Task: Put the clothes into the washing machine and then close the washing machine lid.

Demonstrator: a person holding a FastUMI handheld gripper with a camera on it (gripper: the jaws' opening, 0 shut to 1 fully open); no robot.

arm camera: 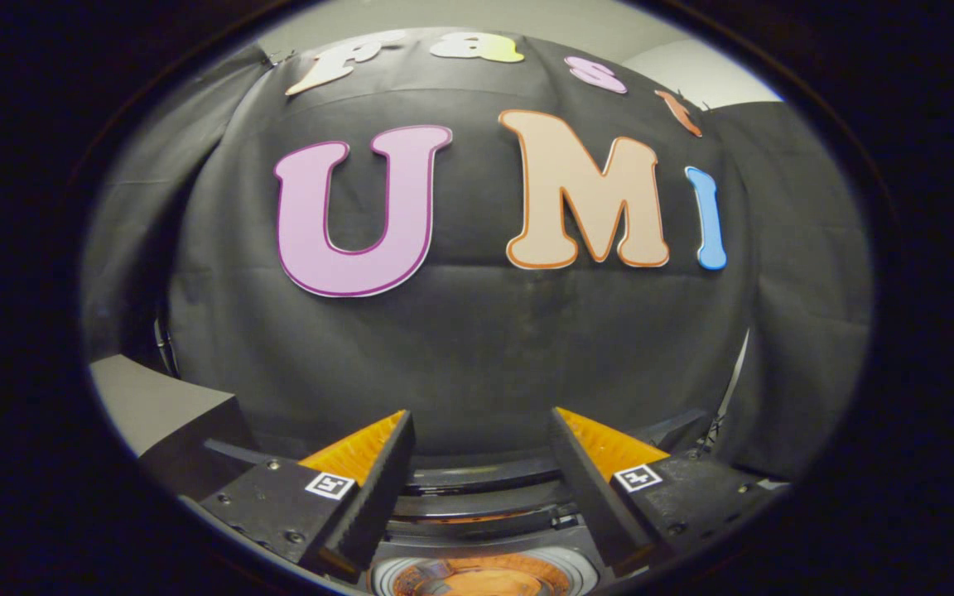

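While the gripper [481,430] is held level and aimed at the booth's black cloth wall [477,348], its two fingers [378,480] stand well apart with nothing between them; the jaws are wide and grip nothing.

Below and between the fingers lies the washing machine [477,530], seen from above at its near rim. A round opening [477,579] shows at the lowest part of the view, ringed by a pale band, and something orange lies inside it; whether that is clothing or part of the drum cannot be told, as only a sliver is visible. Dark curved bands [485,480] cross just ahead of the opening, between the fingers; these appear to belong to the machine's top or its raised lid, but which cannot be determined.

To the left of the fingers, a grey flat-topped surface [154,406] with a dark side face stands against the cloth wall, apart from the machine. Above the wall, a pale ceiling or room wall [676,66] is visible.

No garment is seen in or near the jaws.
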